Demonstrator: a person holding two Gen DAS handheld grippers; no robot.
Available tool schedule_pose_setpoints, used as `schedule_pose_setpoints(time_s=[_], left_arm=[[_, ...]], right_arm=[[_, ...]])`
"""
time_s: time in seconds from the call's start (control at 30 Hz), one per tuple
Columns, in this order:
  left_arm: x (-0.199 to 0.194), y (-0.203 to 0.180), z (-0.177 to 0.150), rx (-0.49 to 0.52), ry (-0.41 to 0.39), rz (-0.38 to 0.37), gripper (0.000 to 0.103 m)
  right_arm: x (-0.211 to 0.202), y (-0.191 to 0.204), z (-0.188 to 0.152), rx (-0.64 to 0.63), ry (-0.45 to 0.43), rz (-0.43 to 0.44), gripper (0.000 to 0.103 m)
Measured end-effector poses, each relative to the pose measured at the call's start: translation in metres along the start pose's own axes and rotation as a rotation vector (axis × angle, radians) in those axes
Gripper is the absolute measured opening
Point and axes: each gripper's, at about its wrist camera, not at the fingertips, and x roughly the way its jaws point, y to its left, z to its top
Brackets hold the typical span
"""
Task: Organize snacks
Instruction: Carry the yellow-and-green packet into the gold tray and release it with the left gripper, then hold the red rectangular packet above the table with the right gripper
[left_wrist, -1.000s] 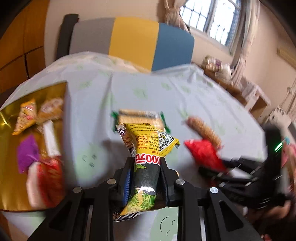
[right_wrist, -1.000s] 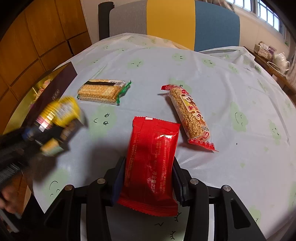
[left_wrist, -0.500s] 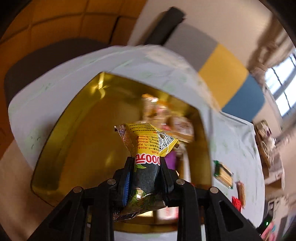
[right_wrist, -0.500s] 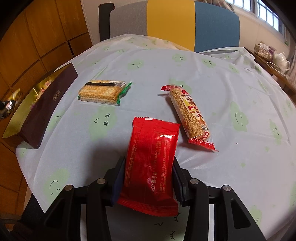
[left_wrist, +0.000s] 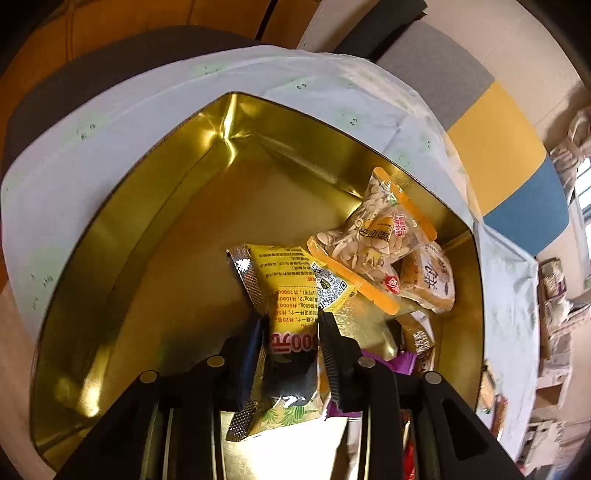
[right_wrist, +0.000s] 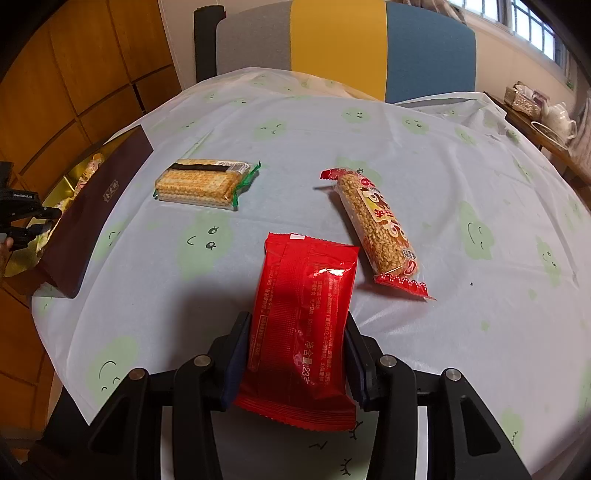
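Gold-lined tin box (left_wrist: 155, 229), left wrist view: left gripper (left_wrist: 291, 332) is over it with the yellow-and-black snack packet (left_wrist: 291, 306) between the jaws, which have just been opening. The right pad looks off the wrapper and the left is hard to read, so this is the release step. The packet's long axis runs straight ahead of the gripper, its yellow sealed end pointing away into the box. Ahead and to the right lie a pumpkin-seed pouch (left_wrist: 373, 243) and a round pastry pack (left_wrist: 432, 277). Next: spread wider, let it drop, back out.

Right wrist view: right gripper (right_wrist: 297, 354) pinches the red foil packet (right_wrist: 306, 325) over the surface (right_wrist: 461, 166), its long axis straight ahead, slightly tilted. Ahead-left is a cracker pack (right_wrist: 201, 182), ahead-right a puffed-grain roll (right_wrist: 376, 225), and the box far left. Next: carry red packet to box.
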Motion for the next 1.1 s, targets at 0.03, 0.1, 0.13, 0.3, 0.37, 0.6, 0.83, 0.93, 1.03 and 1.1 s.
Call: schedule_pose_setpoints(time_s=[0.03,0.1,0.13,0.3,0.37,0.6,0.83,0.93,1.03,1.1], left_arm=[[-0.002,-0.002,-0.001,0.017,-0.009,0.012,0.032],[-0.007,-0.004,-0.004,0.046,-0.027,0.036,0.032],[-0.010,-0.004,-0.004,0.050,-0.038,0.048,0.032],[-0.026,-0.020,-0.022,0.161,-0.124,0.116,0.032],[-0.030,-0.025,-0.028,0.186,-0.145,0.133,0.032],[-0.060,-0.037,-0.051,0.244,-0.229,0.146,0.032],[-0.082,-0.049,-0.071,0.290,-0.287,0.133,0.032],[-0.086,-0.049,-0.079,0.294,-0.284,0.121,0.032],[-0.086,-0.047,-0.085,0.298,-0.282,0.119,0.032],[-0.086,-0.043,-0.087,0.291,-0.279,0.114,0.032]], right_arm=[[0.000,0.000,0.000,0.000,0.000,0.001,0.047],[0.000,0.000,0.000,0.001,-0.001,0.001,0.047],[0.000,0.000,0.000,0.002,-0.002,0.000,0.047],[0.000,0.000,-0.001,0.003,-0.007,-0.002,0.047],[0.000,0.001,-0.001,0.001,-0.007,-0.003,0.047],[0.000,0.001,-0.001,0.002,-0.008,-0.006,0.047],[-0.001,0.001,-0.001,-0.001,-0.007,-0.012,0.047],[-0.001,0.003,0.000,-0.010,-0.002,-0.020,0.047],[-0.002,0.004,0.000,-0.010,0.006,-0.025,0.046],[-0.002,0.005,0.000,-0.014,0.009,-0.029,0.046]])
